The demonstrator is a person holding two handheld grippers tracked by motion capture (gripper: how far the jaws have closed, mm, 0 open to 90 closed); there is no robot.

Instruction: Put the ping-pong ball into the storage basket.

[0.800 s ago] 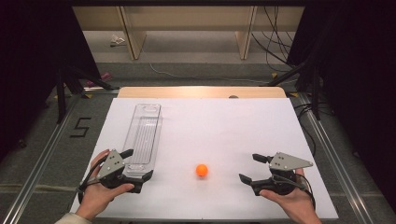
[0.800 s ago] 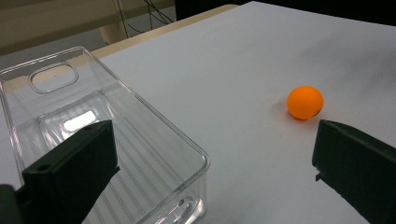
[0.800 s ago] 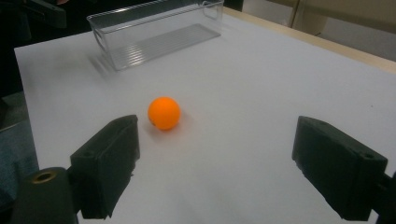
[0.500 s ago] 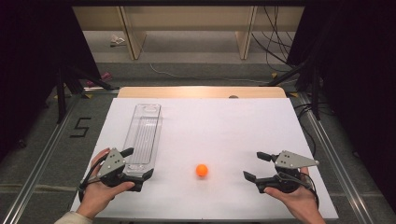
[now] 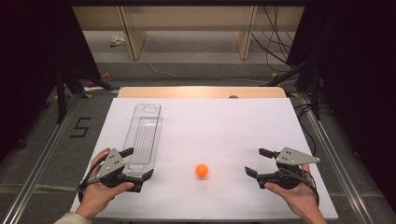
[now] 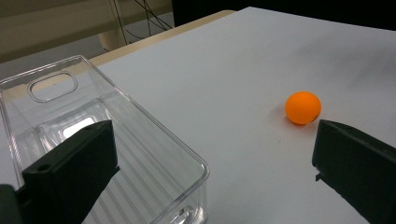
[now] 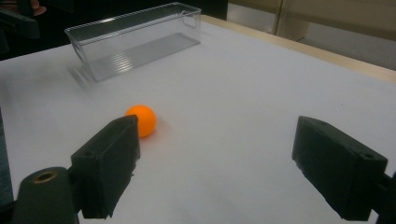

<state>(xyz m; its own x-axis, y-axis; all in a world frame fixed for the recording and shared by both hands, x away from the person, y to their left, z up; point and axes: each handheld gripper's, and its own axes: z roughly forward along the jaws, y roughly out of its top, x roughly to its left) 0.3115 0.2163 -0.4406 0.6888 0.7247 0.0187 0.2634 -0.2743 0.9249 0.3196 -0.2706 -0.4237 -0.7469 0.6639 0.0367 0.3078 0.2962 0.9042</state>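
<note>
The right tongs (image 5: pixel 256 162) have drifted right, away from the small orange ball (image 5: pixel 201 170) resting near-centre on the white bench (image 5: pixel 224 126), jaws apart and empty. The left tongs (image 5: pixel 139 163) stay apart astride the clear plastic tray's (image 5: pixel 143 135) near end. No pickup has begun.

One orange ball (image 5: pixel 201 170), one clear tray (image 5: pixel 143 138), two tongs

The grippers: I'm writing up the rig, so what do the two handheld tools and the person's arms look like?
Each of the two, left gripper and right gripper, has a black body, two blocky black fingers and a grey three-cornered plate dotted with small dark spots on top. A black cable loops from each near the hand. A pale sleeve cuff shows at the left wrist.
</note>
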